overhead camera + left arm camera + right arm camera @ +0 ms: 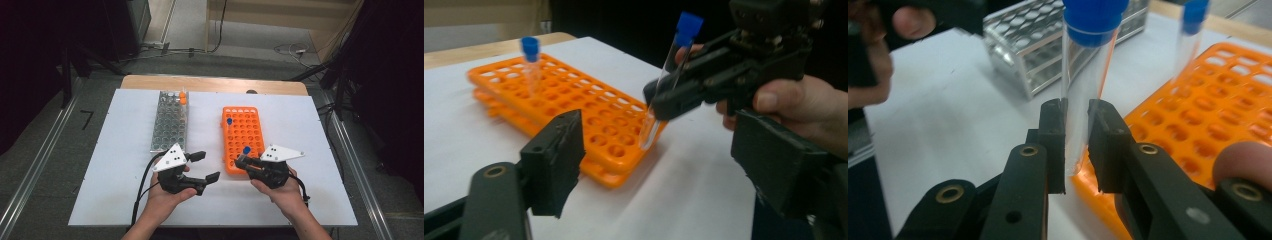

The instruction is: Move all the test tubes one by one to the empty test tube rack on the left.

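Observation:
My right gripper [241, 161] is shut on a clear test tube with a blue cap [246, 150], held upright just over the near left corner of the orange rack [250, 127]. In the right gripper view the pads [1054, 140] pinch the tube [1087, 80] low on its glass. The tube [665, 75] also appears in the left gripper view, its tip close to the rack's corner [624, 175]. A second blue-capped tube [229, 122] stands in the rack's far left part. My left gripper [209, 166] is open with nothing between its jaws, on the table left of the rack.
A metal tube rack [170, 125] stands left of the orange one, with orange-capped tubes [182, 97] at its far right corner. The white mat [300, 125] covers the table, and bare wood [215, 84] runs along the far edge.

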Tool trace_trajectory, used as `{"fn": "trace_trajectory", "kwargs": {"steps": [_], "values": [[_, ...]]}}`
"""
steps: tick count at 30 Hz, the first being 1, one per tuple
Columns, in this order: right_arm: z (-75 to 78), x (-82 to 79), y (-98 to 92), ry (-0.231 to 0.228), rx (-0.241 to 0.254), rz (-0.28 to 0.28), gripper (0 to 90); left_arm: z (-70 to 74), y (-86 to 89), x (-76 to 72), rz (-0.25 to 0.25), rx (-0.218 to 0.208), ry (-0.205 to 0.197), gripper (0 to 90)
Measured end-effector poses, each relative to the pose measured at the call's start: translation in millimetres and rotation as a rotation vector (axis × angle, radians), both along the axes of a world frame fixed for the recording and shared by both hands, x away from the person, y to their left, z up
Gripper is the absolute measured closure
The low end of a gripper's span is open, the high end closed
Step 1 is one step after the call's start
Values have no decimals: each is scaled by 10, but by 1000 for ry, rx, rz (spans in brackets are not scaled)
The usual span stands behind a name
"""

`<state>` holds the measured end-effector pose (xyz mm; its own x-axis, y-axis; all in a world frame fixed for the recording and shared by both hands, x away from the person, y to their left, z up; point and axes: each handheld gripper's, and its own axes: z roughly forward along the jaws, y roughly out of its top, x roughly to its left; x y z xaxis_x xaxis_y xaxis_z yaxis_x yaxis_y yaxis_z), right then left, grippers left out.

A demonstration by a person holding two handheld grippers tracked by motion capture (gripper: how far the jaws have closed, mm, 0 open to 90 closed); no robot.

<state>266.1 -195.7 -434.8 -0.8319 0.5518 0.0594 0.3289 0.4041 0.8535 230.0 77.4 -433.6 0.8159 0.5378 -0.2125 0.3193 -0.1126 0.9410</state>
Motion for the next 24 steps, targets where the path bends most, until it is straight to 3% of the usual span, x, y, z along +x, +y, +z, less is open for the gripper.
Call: {"fn": "trace_trajectory", "kwargs": {"steps": [5, 11, 13, 14, 15, 19, 24], "values": [[-61, -127, 87, 29, -32, 44, 753, 27, -109, 27, -51, -22, -5, 337], [-79, -218, 215, 40, -44, 94, 753, 55, -273, 34, -111, 8, -16, 498], [-79, -227, 226, 41, -44, 100, 753, 44, -321, 41, -115, 28, -15, 524], [-81, -241, 243, 40, -47, 108, 753, 38, -339, 45, -112, 30, -11, 585], [-81, -241, 243, 40, -47, 108, 753, 33, -346, 51, -113, 35, -10, 585], [-96, -254, 258, 35, -60, 109, 752, 25, -354, 60, -101, 46, -22, 729], [-107, -244, 239, 27, -60, 76, 736, 27, -323, 83, -59, 49, -29, 767]]}}
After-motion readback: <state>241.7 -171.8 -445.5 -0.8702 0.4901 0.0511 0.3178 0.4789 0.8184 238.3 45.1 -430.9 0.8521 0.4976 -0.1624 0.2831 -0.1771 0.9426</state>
